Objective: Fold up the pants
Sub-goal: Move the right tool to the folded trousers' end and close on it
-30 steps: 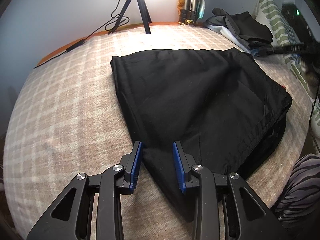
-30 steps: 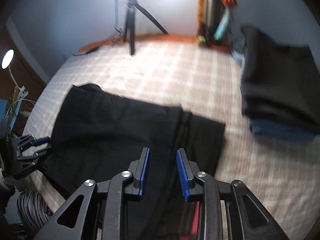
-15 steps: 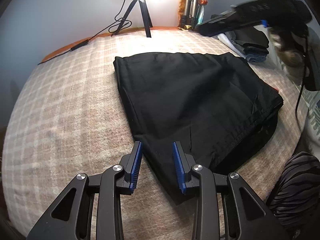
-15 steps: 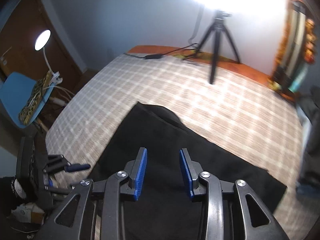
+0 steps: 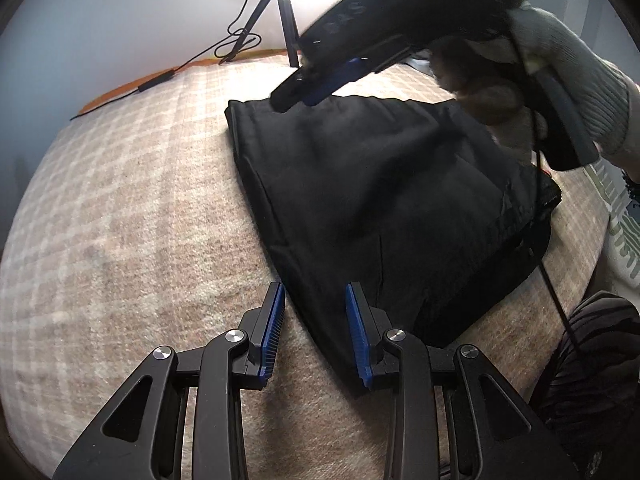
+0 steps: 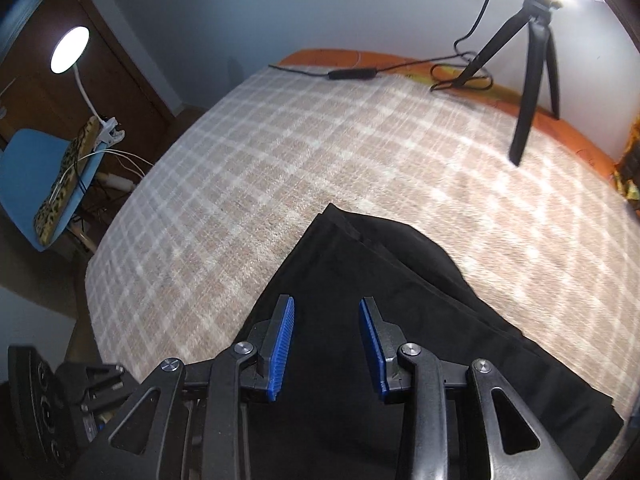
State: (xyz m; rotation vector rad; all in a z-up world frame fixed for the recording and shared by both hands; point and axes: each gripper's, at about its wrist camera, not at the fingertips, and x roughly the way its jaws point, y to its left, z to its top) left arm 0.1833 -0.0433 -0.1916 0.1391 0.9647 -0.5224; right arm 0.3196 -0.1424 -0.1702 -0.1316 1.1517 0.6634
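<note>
Black pants [image 5: 384, 200] folded flat on a plaid blanket [image 5: 132, 216], left gripper [image 5: 314, 312] spread apart over their near corner gripping nothing, right gripper [image 6: 326, 336] likewise parted above the cloth, gloved hand [image 5: 516, 60] behind it, tripod [image 6: 528, 60] beyond.

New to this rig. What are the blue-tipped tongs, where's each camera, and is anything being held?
No robot here: a person holds a two-finger gripper in each hand, with a fisheye camera on each looking along its fingers. The left wrist view shows the left gripper open at a corner of the folded black pants on the plaid blanket, with the right gripper and gloved hand above the pants. The right wrist view shows the right gripper open over the pants, facing a tripod. Nothing is held.
</note>
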